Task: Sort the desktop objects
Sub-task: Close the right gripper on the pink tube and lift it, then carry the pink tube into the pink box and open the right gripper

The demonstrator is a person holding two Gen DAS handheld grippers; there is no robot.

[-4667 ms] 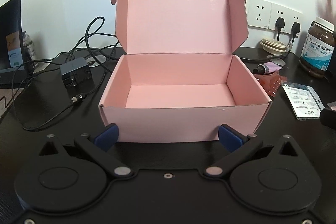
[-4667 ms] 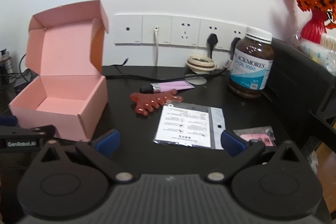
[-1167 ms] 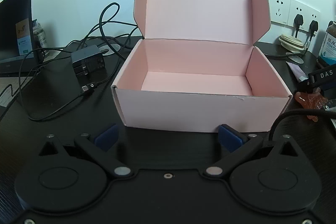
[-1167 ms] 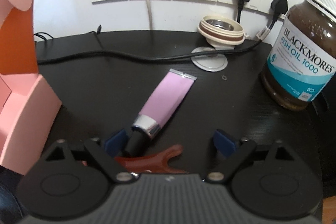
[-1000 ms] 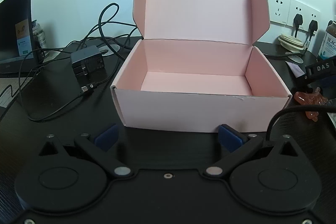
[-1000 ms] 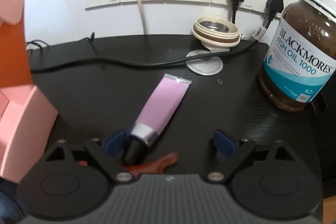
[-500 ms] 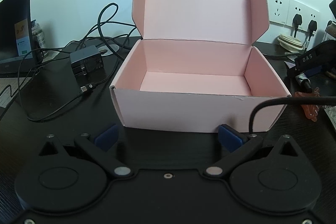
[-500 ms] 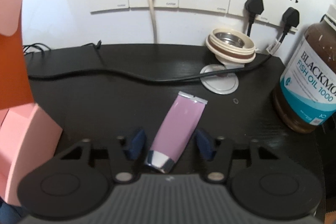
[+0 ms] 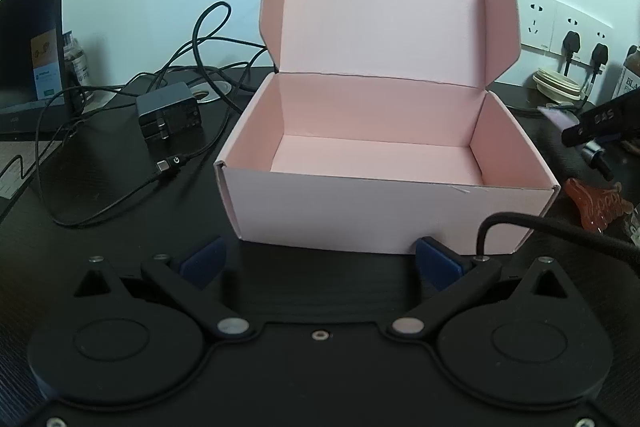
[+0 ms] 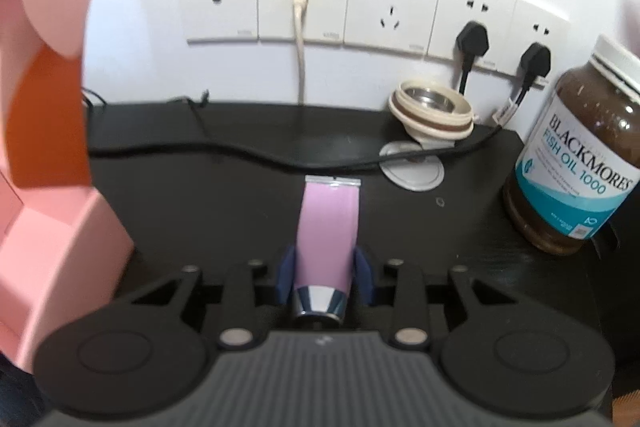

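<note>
So far I have only the first item in hand: the lilac tube (image 10: 329, 227) sits clamped between the blue pads of my right hand-held gripper (image 10: 325, 269), silver collar toward the camera and crimped end pointing at the wall sockets (image 10: 372, 7), and I judge it lifted just clear of the desk (image 10: 200, 203). The pink box (image 9: 384, 155) stands open to its left with the lid flap upright, and its floor looks bare, so nothing is sorted yet. My left hand-held gripper (image 9: 320, 263) rests before the box front with its jaws spread wide and nothing between them. Beside the box, the red comb-like piece (image 9: 596, 203) lies on the desk, and the fish oil bottle (image 10: 576, 163) stands near the wall. I reckon carrying the tube over the box rim comes next, then the remaining items.
</note>
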